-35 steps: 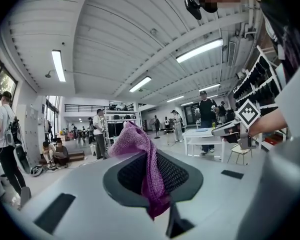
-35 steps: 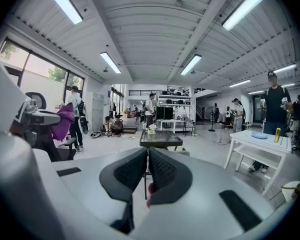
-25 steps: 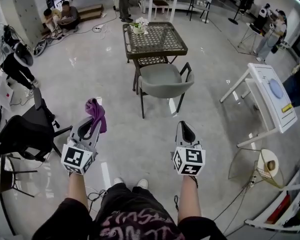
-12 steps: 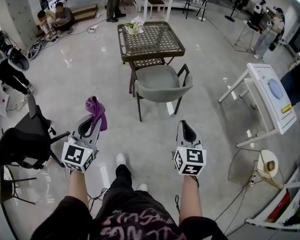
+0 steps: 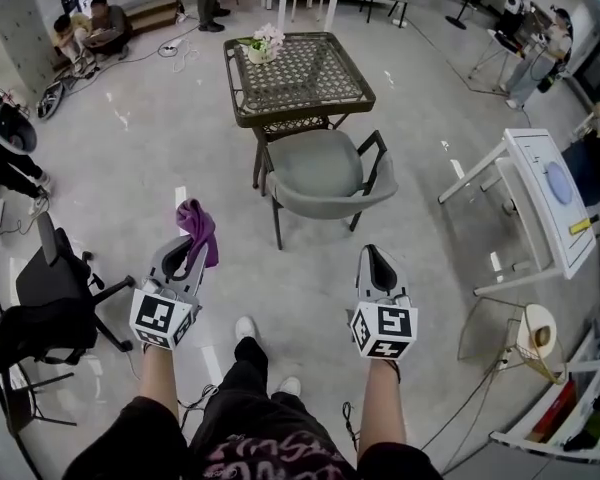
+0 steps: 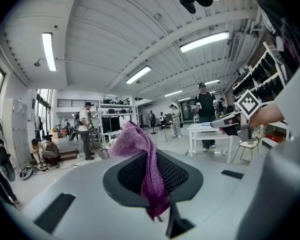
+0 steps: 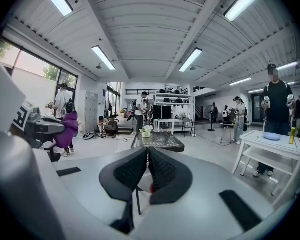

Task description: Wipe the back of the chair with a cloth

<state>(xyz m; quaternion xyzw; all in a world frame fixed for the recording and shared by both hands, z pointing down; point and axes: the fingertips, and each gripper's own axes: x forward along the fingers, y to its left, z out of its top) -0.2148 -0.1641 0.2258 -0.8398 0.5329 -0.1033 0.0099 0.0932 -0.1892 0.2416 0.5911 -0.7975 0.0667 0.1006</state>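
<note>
— Since the fuzzy purple cloth point(image 5: 197, 230) has to rub the chair's back, where is the chair?

— The grey chair with thin black legs point(image 5: 325, 168) stands in the upper middle of the head view. It is well apart from both grippers. Its seat faces the square brown woven table point(image 5: 295, 73) above it in the frame, so its curved back is turned toward the grippers.

— Who holds the cloth?

— The left gripper point(image 5: 183, 251), at the lower left of the frame. Its jaws are squeezed tight on the cloth. In the left gripper view the cloth hangs down between the jaws, and a bunch of it sticks up above the tips.

— And the other one?

— The right gripper point(image 5: 371, 256), at the lower right, has its jaws pressed together with nothing between them.

— Which one is nearer the chair?

— I think the right one is, because the chair sits a bit right of the middle. But the cloth is on the left side. So the chair's back lies up and to the right of the cloth.

— Which way does the back run?

— It runs side to side across the frame, like a bent bar. I think the wipe should go along it, from one end to the other.

— Is the wiping started?

— Not yet. The cloth is not touching the chair.
</note>
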